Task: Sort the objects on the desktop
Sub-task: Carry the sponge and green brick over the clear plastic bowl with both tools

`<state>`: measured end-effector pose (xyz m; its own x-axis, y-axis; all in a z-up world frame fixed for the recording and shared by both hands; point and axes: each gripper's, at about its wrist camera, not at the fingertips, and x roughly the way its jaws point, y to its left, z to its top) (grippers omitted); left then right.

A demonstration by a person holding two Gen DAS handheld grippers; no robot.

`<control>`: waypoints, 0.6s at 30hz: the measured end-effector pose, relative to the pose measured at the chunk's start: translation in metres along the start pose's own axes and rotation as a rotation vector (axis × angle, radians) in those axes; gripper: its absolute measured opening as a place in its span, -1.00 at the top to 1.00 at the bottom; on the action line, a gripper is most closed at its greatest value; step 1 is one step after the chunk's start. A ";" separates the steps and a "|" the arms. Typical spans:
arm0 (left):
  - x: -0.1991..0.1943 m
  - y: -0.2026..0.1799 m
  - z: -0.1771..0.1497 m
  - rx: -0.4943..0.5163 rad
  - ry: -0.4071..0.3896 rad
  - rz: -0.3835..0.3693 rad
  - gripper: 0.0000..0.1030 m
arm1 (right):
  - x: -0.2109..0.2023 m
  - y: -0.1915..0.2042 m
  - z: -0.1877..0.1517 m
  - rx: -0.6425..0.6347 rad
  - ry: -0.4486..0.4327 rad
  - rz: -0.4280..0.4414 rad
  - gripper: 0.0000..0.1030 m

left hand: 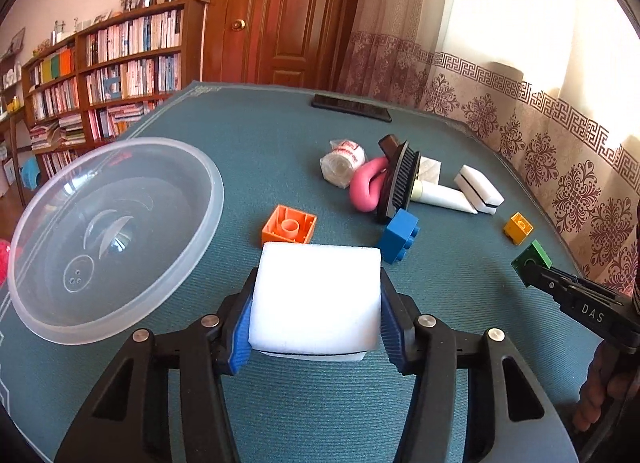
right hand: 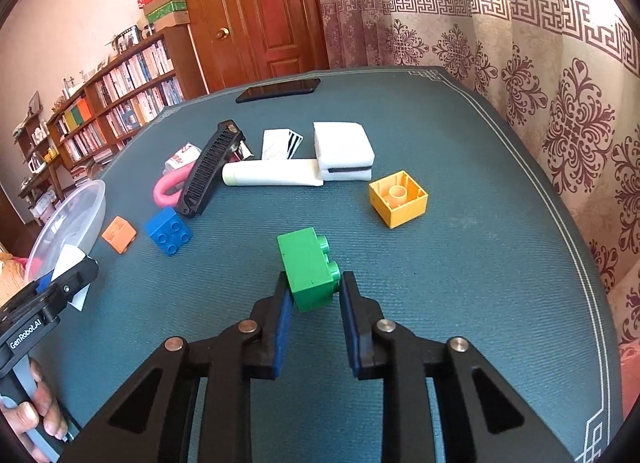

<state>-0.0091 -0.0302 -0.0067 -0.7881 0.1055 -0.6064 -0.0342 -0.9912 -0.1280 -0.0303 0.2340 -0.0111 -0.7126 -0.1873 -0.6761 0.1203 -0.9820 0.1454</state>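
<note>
My left gripper (left hand: 318,291) is shut on a white sponge block (left hand: 316,295), held just above the teal table mat (left hand: 280,403). A clear plastic bowl (left hand: 160,183) sits to its left, with nothing inside that I can see. My right gripper (right hand: 314,283) is shut on a green brick (right hand: 310,269), lifted off the mat with its studs facing right. On the mat lie an orange brick (left hand: 289,225), a blue brick (left hand: 400,235) and a yellow brick (right hand: 398,199). The right gripper (left hand: 532,267) also shows at the right edge of the left wrist view.
Behind the bricks lies a pile: a black brush (left hand: 400,179), a pink curved piece (left hand: 366,187), a white tube (left hand: 444,197), a second white sponge (left hand: 478,189) and a wrapped roll (left hand: 342,161). A dark phone (left hand: 350,107) lies at the far edge. A curtain hangs to the right.
</note>
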 end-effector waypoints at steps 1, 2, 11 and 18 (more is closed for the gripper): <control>-0.004 -0.001 0.001 0.014 -0.010 0.006 -0.08 | -0.003 0.003 0.000 -0.002 -0.007 0.010 0.49; -0.009 -0.001 0.003 0.021 -0.017 0.007 -0.08 | -0.006 0.006 0.001 -0.004 -0.015 0.022 0.49; -0.051 0.057 0.021 -0.062 -0.082 0.102 -0.08 | -0.025 0.062 0.006 -0.089 -0.065 0.134 0.49; -0.077 0.117 0.023 -0.131 -0.125 0.203 -0.08 | -0.016 0.129 0.014 -0.125 -0.055 0.266 0.49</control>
<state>0.0335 -0.1557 0.0431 -0.8409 -0.1127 -0.5292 0.2054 -0.9714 -0.1195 -0.0133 0.1107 0.0282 -0.6805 -0.4406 -0.5855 0.3900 -0.8942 0.2197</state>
